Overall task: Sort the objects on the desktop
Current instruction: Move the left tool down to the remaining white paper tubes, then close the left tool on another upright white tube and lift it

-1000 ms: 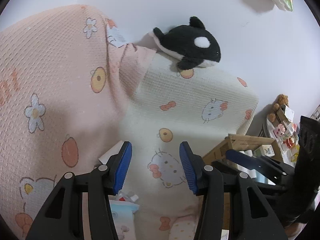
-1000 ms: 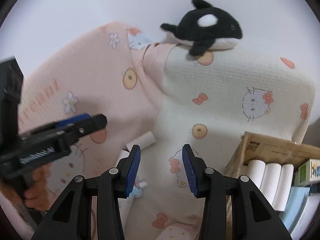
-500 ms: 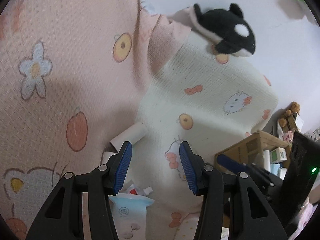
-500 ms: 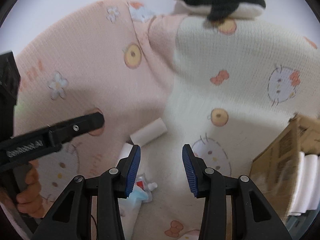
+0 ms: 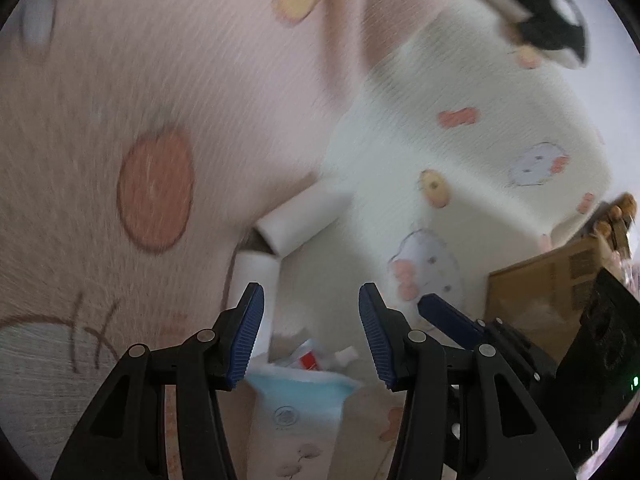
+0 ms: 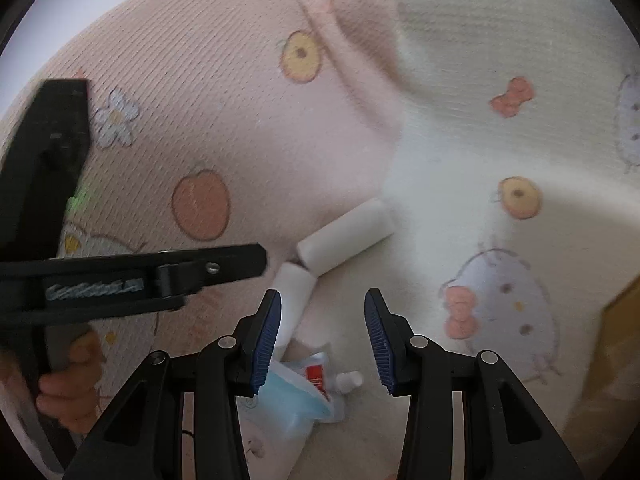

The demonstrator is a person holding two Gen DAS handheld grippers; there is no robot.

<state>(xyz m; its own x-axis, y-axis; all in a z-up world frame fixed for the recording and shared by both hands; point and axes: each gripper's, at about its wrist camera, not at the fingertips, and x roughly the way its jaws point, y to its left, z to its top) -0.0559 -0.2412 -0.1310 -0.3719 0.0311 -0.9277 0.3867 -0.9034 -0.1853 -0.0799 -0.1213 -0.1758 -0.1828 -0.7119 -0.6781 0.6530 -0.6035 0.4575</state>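
My left gripper (image 5: 310,289) hangs open over a pink and cream cartoon blanket (image 5: 160,80), with nothing between its blue pads. Below it lie a light blue wipes pack (image 5: 298,396), a red and white toothpaste tube (image 5: 316,356) and two white rolls (image 5: 298,220) (image 5: 256,276). My right gripper (image 6: 323,294) is also open and empty, above the same toothpaste tube (image 6: 320,374), wipes pack (image 6: 292,404) and rolls (image 6: 346,236). A hand (image 6: 68,396) holds the left gripper, whose fingers (image 6: 224,258) reach in from the left of the right wrist view.
A black and white orca plush (image 5: 548,20) lies on the cream fold at the top right. A cardboard box (image 5: 548,280) stands at the right edge, with the right gripper's fingers (image 5: 448,320) in front of it. The blanket rises steeply behind the objects.
Both grippers have sunk toward the blanket. The rolls, toothpaste and wipes pack now look larger and nearer, and the orca plush has slid to the top edge. Neither gripper's opening changed.
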